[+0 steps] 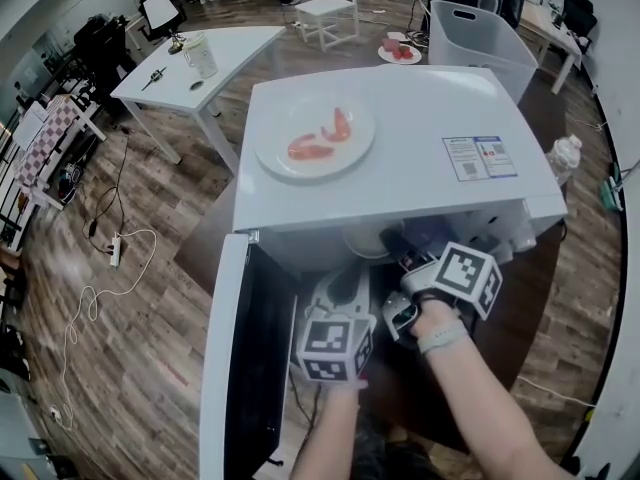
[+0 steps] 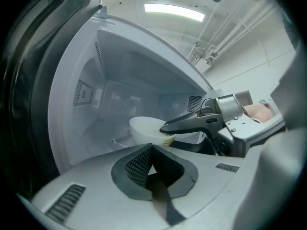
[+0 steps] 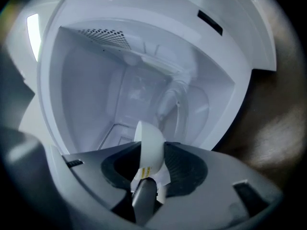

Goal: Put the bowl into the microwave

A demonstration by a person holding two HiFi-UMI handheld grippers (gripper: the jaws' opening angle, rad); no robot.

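Note:
The white bowl (image 1: 364, 244) sits just inside the mouth of the white microwave (image 1: 430, 108), whose door (image 1: 245, 368) hangs open to the left. My right gripper (image 1: 392, 252) reaches into the opening and is shut on the bowl's rim. In the right gripper view the bowl (image 3: 151, 145) stands edge-on between the pads of that gripper (image 3: 152, 166). The left gripper view shows the bowl (image 2: 146, 131) low in the cavity, with a right gripper finger (image 2: 192, 122) over its rim. My left gripper (image 1: 345, 286) hovers before the opening, beside the door, jaws (image 2: 152, 170) shut and holding nothing.
A plate of shrimp (image 1: 315, 138) rests on top of the microwave. The microwave stands on a dark round table (image 1: 530, 298). A plastic bottle (image 1: 564, 154) is at its right side. Behind are a white table (image 1: 200, 63), a grey bin (image 1: 480, 38) and a chair.

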